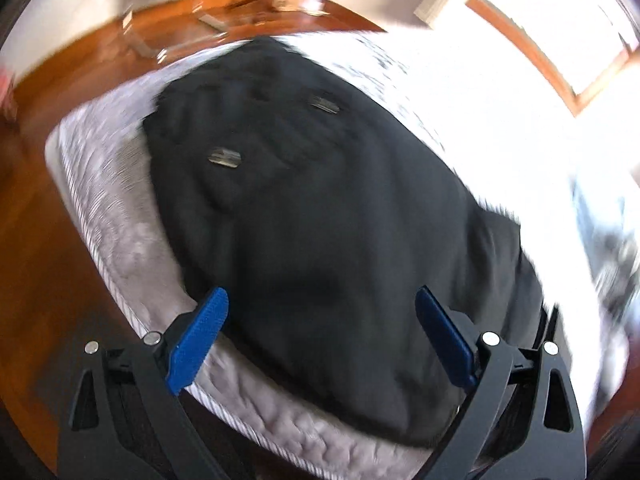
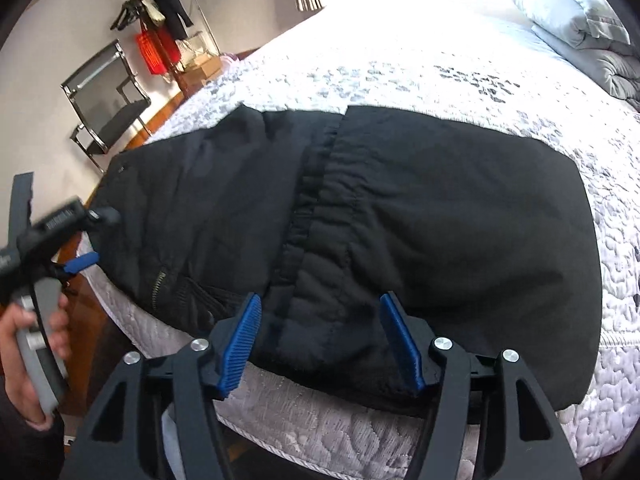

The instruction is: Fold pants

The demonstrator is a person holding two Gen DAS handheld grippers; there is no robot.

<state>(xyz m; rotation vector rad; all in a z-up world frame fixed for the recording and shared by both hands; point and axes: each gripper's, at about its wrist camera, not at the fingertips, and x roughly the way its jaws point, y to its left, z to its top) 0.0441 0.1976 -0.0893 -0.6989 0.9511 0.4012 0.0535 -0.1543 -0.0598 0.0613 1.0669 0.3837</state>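
The black pants [image 2: 360, 216] lie folded in a wide flat bundle on the near part of a quilted white mattress [image 2: 440, 68], and their near edge reaches close to the mattress edge. In the right wrist view the gathered elastic waistband [image 2: 312, 208] runs from far to near across the middle of the bundle, and a small zipper [image 2: 158, 282] shows on the left part. The right gripper [image 2: 320, 340] hovers at the near edge of the pants with its blue fingers [image 2: 240, 344] spread wide apart, and they hold nothing. The left gripper [image 1: 320, 336] is also wide open and empty above the near end of the pants [image 1: 320, 220]; its picture is blurred. In the right wrist view the left gripper [image 2: 82, 262] appears at the left edge of the bundle, with a hand [image 2: 28, 344] on its grey handle. A grey pillow [image 2: 572, 12] rests at the far right of the mattress, and a coat rack [image 2: 148, 12] stands at the far left wall, beside a chair [image 2: 108, 108]
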